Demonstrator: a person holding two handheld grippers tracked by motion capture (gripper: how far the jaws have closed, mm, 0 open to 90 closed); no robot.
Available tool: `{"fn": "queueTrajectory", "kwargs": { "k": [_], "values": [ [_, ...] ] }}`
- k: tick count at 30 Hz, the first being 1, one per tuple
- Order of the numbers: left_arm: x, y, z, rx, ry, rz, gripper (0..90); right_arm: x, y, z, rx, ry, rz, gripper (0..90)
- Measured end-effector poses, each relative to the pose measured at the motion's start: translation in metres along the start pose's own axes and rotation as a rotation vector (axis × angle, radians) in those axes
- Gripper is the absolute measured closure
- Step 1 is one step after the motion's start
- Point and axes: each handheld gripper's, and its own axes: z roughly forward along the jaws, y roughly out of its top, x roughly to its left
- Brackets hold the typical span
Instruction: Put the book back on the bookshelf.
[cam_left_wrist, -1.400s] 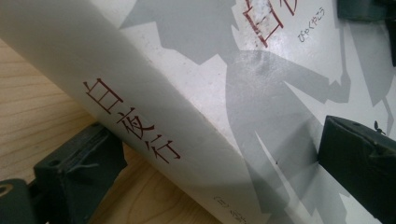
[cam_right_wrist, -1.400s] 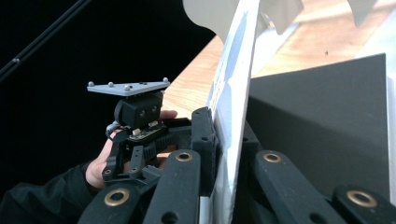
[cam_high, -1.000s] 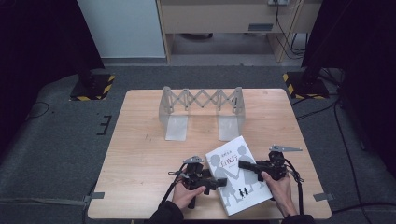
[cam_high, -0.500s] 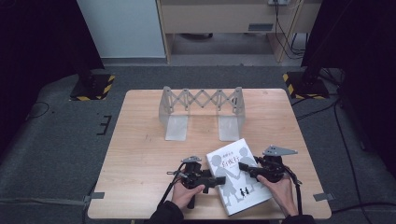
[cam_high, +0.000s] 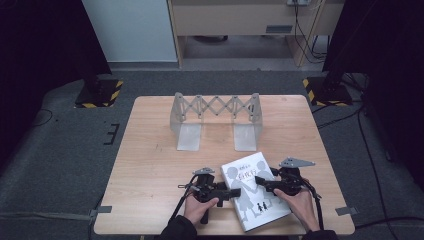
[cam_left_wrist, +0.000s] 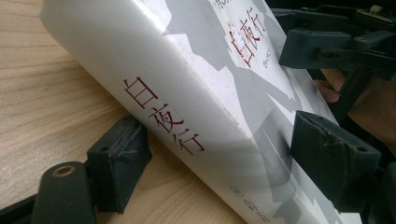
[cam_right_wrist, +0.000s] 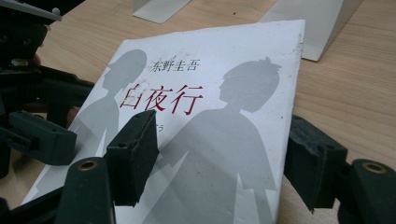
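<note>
— Where do we have our left gripper?
— At the spine edge of the white book. In the left gripper view we see one pad low on the table beside the spine and the other on the cover, so the jaws straddle that edge. We cannot tell whether they press it.

— And our right gripper?
— At the opposite long edge: one pad rests over the cover, the other just outside it above the wood. Jaws spread wide, no grip we can confirm.

— Where is the book?
— Near the front edge of the wooden table, slightly tilted, with the metal folding rack well apart behind it.
</note>
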Motion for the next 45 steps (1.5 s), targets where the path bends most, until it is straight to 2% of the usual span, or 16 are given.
{"fn": "queueTrajectory", "kwargs": {
  "k": [4, 8, 15, 22, 23, 25, 28, 31, 32, 34, 35, 36, 39, 40, 43, 45],
  "values": [
    [0.0, 0.0, -0.001, 0.005, 0.0, -0.005, 19.5, -0.001, 0.0, 0.0, 0.003, 0.005, 0.004, 32.0],
    [0.0, 0.002, -0.002, -0.019, -0.012, -0.023, 23.3, 0.0, 0.001, -0.002, -0.014, 0.015, 0.013, 32.6],
    [-0.005, 0.009, -0.007, -0.063, -0.008, 0.007, 26.8, 0.001, 0.003, -0.006, -0.056, 0.03, 0.013, 33.2],
    [-0.014, 0.02, -0.014, -0.122, 0.008, 0.065, 29.7, 0.003, 0.007, -0.011, -0.153, 0.054, 0.013, 35.9],
    [-0.015, 0.022, -0.015, -0.131, 0.007, 0.066, 31.8, 0.004, 0.008, -0.012, -0.186, 0.062, 0.008, 36.6],
    [-0.015, 0.024, -0.019, -0.157, -0.001, 0.048, 33.4, 0.004, 0.009, -0.013, -0.196, 0.063, 0.006, 36.6],
    [-0.015, 0.023, -0.019, -0.163, 0.003, 0.066, 34.8, 0.004, 0.008, -0.015, -0.213, 0.058, 0.011, 38.3],
    [-0.016, 0.023, -0.019, -0.17, 0.002, 0.074, 36.3, 0.003, 0.008, -0.017, -0.216, 0.041, 0.003, 37.3],
    [-0.016, 0.023, -0.02, -0.172, 0.007, 0.083, 37.6, 0.001, 0.007, -0.02, -0.222, 0.012, 0.005, 30.6],
    [-0.016, 0.023, -0.02, -0.176, 0.003, 0.088, 38.3, -0.001, 0.005, -0.018, -0.169, -0.033, -0.016, 27.8],
    [-0.016, 0.023, -0.02, -0.176, 0.003, 0.088, 38.4, -0.001, 0.005, -0.018, -0.169, -0.033, -0.016, 27.8],
    [-0.016, 0.023, -0.02, -0.178, 0.003, 0.086, 38.5, -0.006, -0.001, -0.016, -0.164, 0.013, 0.033, 27.4],
    [-0.015, 0.023, -0.019, -0.177, 0.001, 0.077, 38.4, -0.006, -0.002, -0.016, -0.152, 0.021, 0.044, 26.9],
    [-0.015, 0.023, -0.019, -0.175, 0.003, 0.074, 38.4, -0.006, -0.003, -0.013, -0.127, 0.055, 0.068, 27.0],
    [-0.015, 0.023, -0.019, -0.178, 0.004, 0.07, 38.3, -0.004, -0.004, -0.01, -0.118, 0.082, 0.081, 26.1],
    [-0.014, 0.023, -0.019, -0.177, 0.003, 0.07, 38.2, -0.004, -0.003, -0.01, -0.113, 0.075, 0.085, 26.5]
  ]
}}
